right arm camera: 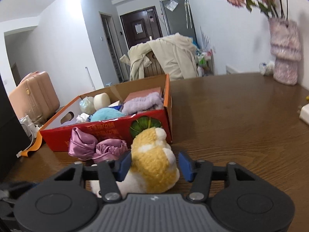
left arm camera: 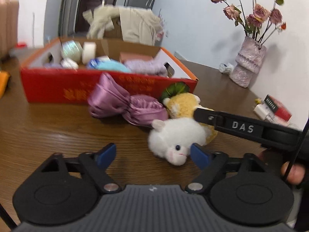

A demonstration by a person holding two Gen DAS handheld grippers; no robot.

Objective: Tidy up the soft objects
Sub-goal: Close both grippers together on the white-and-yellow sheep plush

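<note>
A white plush toy (left arm camera: 173, 137) lies on the wooden table, its snout near my left gripper's right blue pad. My left gripper (left arm camera: 152, 154) is open and empty just in front of it. A yellow-and-white plush toy (right arm camera: 154, 160) lies behind the white one; it also shows in the left wrist view (left arm camera: 183, 102). My right gripper (right arm camera: 154, 166) is open with its jaws on either side of the yellow plush, not closed on it. A purple satin cloth (left arm camera: 123, 102) lies against the red cardboard box (left arm camera: 58, 87), which holds towels and tape rolls.
A pink vase (left arm camera: 247, 63) with dried roses stands at the table's far right by the wall. Small boxes (left arm camera: 274, 108) lie near the right edge. A chair draped with a beige coat (right arm camera: 170, 58) stands behind the table; a pink suitcase (right arm camera: 34, 94) is at left.
</note>
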